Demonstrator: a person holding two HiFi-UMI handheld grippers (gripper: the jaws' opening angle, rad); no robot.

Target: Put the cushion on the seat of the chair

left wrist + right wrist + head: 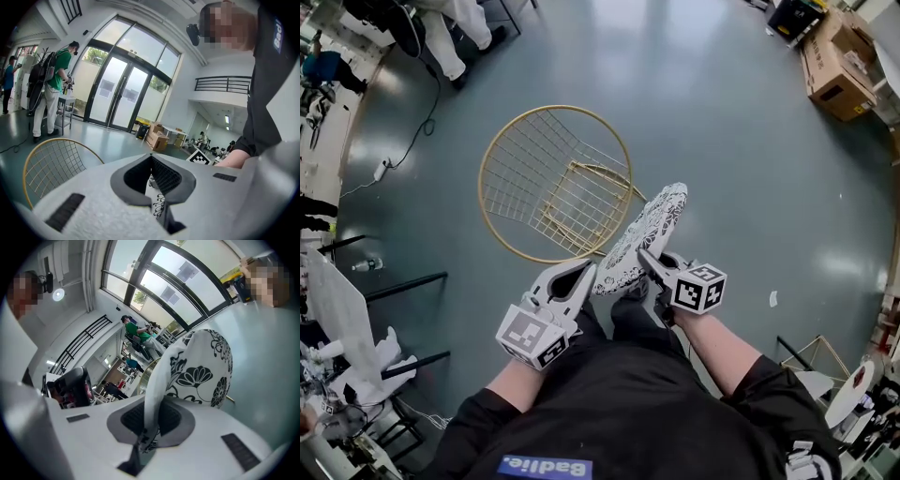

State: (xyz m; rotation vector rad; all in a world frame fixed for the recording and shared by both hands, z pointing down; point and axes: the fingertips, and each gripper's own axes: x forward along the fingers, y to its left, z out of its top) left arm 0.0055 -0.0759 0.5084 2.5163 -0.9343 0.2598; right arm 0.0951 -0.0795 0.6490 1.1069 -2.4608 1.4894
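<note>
Left gripper (584, 274) and right gripper (646, 256) each clamp the floral cushion (645, 232), held near the wire chair (572, 199).

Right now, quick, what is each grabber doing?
Left gripper: closed on the edge of the floral cushion.
Right gripper: closed on the same floral cushion.

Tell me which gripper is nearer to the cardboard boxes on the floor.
Right. The right gripper grips the cushion edge facing the cardboard boxes; the left gripper grips the opposite edge, farther from them.
</note>
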